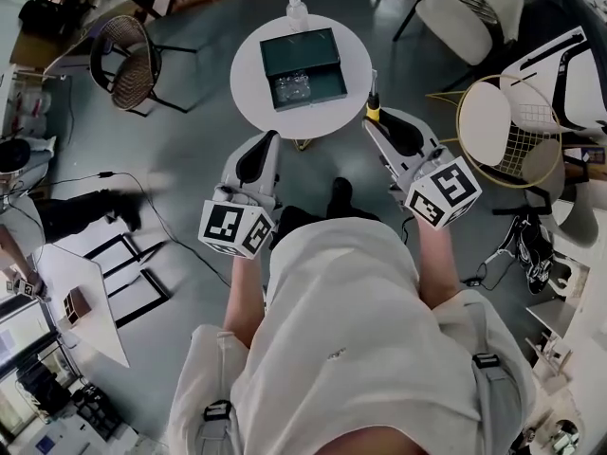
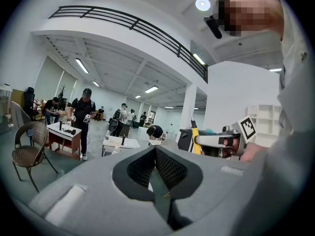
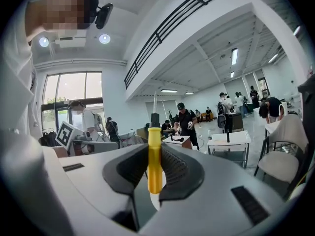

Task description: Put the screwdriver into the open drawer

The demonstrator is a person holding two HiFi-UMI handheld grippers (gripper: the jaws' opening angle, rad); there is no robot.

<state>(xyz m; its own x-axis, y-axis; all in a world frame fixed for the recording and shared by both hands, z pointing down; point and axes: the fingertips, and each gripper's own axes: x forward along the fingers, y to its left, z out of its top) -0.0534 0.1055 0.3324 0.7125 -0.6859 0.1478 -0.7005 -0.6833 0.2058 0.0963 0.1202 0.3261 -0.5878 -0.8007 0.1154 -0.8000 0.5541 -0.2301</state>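
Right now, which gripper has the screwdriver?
The right gripper: its jaws clamp the yellow-handled screwdriver. The left gripper is shut on nothing.

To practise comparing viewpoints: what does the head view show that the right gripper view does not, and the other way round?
Head view only: the round white table with the open drawer lying on it, seen from above.
Right gripper view only: the jaws shut on the yellow handle of the screwdriver, its shaft pointing up, with people at desks in the hall behind.
Both: the right gripper holding the screwdriver.

Round white table (image 1: 248, 79), green drawer (image 1: 300, 52) (open), bottle (image 1: 297, 9)
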